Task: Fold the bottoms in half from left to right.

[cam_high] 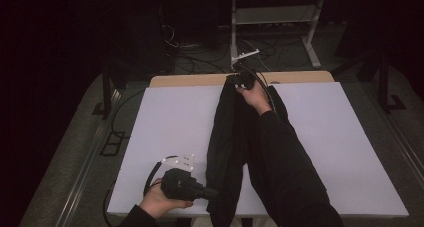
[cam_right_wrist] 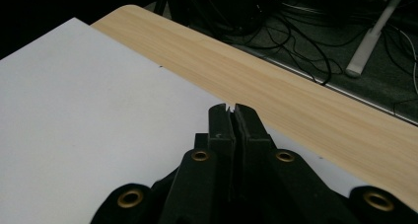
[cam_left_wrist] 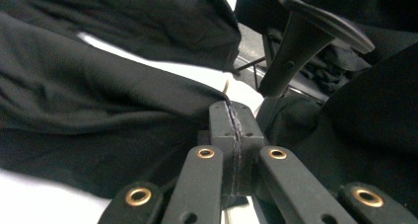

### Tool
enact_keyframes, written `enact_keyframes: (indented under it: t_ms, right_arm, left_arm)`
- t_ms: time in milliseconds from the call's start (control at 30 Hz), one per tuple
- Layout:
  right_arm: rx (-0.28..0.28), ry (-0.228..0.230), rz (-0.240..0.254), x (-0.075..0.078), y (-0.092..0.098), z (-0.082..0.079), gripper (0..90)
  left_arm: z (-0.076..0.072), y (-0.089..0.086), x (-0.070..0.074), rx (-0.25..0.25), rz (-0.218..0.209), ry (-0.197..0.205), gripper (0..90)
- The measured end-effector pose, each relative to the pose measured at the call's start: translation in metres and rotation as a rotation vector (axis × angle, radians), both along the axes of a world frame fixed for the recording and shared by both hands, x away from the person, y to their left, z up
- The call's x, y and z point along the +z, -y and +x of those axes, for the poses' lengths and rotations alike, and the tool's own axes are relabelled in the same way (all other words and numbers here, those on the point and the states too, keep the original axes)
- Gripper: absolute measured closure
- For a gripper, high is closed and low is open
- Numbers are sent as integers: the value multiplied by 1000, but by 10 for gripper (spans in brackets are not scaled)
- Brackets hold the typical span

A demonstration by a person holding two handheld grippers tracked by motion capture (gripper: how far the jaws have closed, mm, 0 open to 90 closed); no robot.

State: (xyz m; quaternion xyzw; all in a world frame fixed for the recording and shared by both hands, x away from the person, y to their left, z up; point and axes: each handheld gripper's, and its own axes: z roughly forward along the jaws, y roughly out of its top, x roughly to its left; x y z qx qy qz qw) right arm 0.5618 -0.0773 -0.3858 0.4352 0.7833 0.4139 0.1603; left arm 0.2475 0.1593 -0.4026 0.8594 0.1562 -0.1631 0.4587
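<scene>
Left gripper (cam_high: 214,192) sits at the near edge of the white board (cam_high: 170,122), left of centre, its claw pressed together and its tip touching the near end of the black garment (cam_high: 227,137). From its own view, dark cloth lies to the left of and beyond the closed claw; whether a fold is pinched between the jaws cannot be told.

Garment position: laid lengthwise down the middle of the board, from the near edge to the far edge, where it meets the bare wooden strip of the table (cam_high: 200,80). It appears folded in a long, narrow band.

Right gripper (cam_high: 239,82) is at the far edge, over the garment's far end, claw together. Its own view looks across the board and the wooden strip, with no cloth seen between the jaws.

Risks noted, as judgement:
- If neither claw truly has cloth, any pull to straighten or fold would slide over the fabric and leave it rumpled
- A grip on one layer alone would drag the band open and spoil the fold
- The right sleeve (cam_high: 285,162) lies along the garment; black on black, it could catch and shift the cloth as the arm moves
- The far end is near the table's far edge and could slip over it
</scene>
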Motion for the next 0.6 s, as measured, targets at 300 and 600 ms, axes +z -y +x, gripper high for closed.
enact_keyframes:
  t_ms: [300, 600]
  right_arm:
    - [-6, -27, -6, -4, 28, 7, 855]
    - [0, -32, 0, -3, 51, 12, 853]
  left_arm:
    - [2, 42, 2, -46, -41, -14, 887]
    - [0, 85, 2, -65, -74, -24, 887]
